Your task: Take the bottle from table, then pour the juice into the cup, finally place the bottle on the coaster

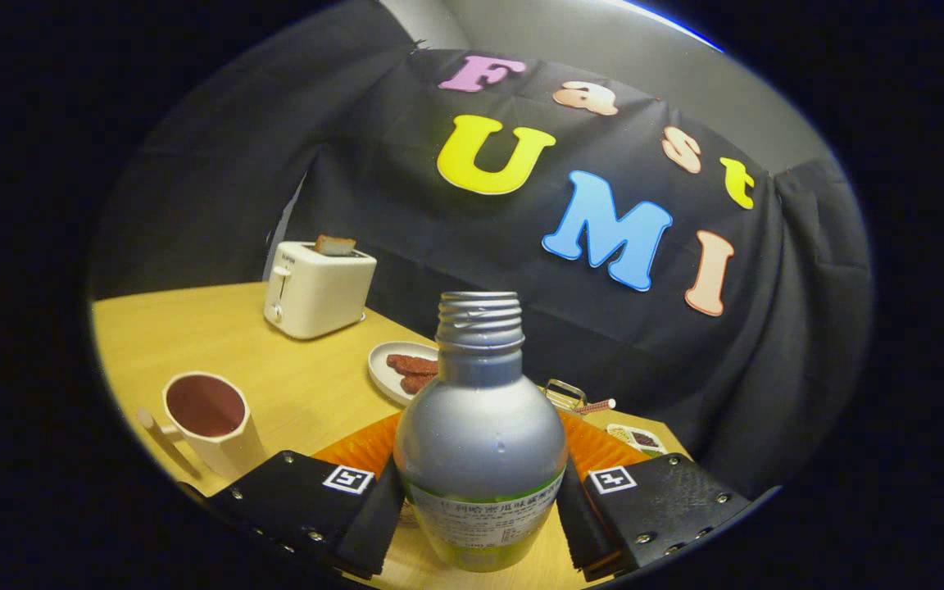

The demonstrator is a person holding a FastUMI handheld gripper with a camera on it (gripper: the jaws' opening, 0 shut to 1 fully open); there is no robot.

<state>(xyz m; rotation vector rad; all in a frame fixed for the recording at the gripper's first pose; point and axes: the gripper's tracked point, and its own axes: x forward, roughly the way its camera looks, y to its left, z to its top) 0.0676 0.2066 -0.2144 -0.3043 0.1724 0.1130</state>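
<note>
A silver bottle [478, 442] with an open threaded neck and a green label stands upright between my fingers. My gripper [478, 512] is shut on the bottle, with both pads pressing its lower sides. Behind the bottle lies an orange ribbed coaster [357, 449], showing on both sides of it. A cream cup [211, 422] with a handle sits on the wooden table [193, 336], to the left of the fingers. The cup holds dark red juice.
A white toaster [316, 287] with a slice of bread stands at the back of the table. A white plate [386, 373] with sausages lies beyond the coaster. A small dish [640, 440] and a clear holder [566, 395] sit to the right.
</note>
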